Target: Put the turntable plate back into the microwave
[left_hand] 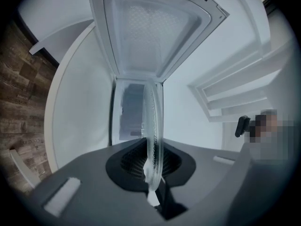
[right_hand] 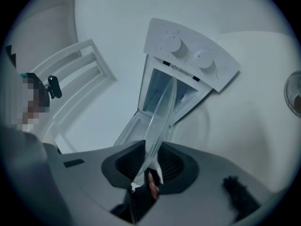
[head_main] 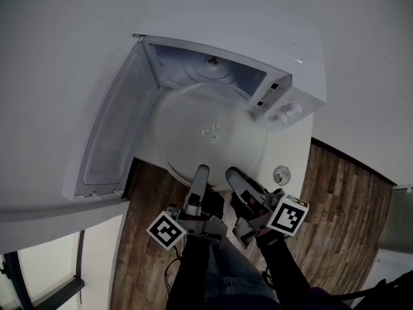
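The clear, round glass turntable plate [head_main: 210,134] hangs at the mouth of the open microwave [head_main: 303,57], its near rim pinched by the left gripper [head_main: 201,172] and right gripper [head_main: 233,175] side by side, with the door [head_main: 106,141] swung wide on the left.

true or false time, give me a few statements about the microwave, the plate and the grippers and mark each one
1. The door of the microwave is open. True.
2. The plate lies fully inside the microwave. False: most of it is out in front of the opening, held at its near rim by the left gripper and the right gripper.
3. The left gripper is shut on the plate's rim. True.
4. The microwave has a single knob. False: it has two knobs.
5. The floor is white tile. False: it is wood planks.
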Tool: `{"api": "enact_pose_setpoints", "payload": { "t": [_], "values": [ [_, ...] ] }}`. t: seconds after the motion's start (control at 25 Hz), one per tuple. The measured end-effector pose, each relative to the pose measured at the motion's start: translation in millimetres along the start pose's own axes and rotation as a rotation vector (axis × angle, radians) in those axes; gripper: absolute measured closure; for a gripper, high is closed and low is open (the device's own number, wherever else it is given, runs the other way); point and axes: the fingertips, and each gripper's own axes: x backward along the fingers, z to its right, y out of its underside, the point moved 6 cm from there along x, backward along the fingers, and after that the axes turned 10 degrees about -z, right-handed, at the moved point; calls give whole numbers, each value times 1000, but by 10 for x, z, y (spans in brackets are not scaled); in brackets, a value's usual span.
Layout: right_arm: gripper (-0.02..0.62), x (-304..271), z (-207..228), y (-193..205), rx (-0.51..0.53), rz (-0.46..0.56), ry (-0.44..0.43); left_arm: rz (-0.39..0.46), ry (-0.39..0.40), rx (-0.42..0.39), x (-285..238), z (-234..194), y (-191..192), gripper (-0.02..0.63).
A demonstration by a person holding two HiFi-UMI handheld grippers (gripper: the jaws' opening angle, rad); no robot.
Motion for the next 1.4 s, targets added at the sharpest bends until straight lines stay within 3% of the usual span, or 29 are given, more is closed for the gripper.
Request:
{"api": "enact_pose_setpoints", "payload": {
  "t": [0.24, 0.44, 0.64, 0.84, 1.04, 1.16, 1.4],
  "values": [
    [499, -206, 29, -208, 98, 37, 100, 44, 9, 42, -200, -93, -188, 572],
    [460, -373, 75, -320, 210, 13, 241, 40, -8, 49, -336, -189, -368, 572],
    [442, -445, 115, -393, 187, 54, 278, 43, 7, 55, -451, -248, -531, 572],
    [440, -431, 103, -420, 309, 19, 384, 27, -6, 65, -601, -334, -631, 569],
    [443, -409, 110, -428, 364, -37, 469, 24, 23, 81, -778, -373, -726, 569],
    [552, -370, 134, -445, 387, -39, 520, 33, 27, 74, -869, -384, -811, 571],
    [584, -455, 100, -408, 468, -102, 581, 26, 1, 53, -998, -454, -921, 569]
  ]
}}
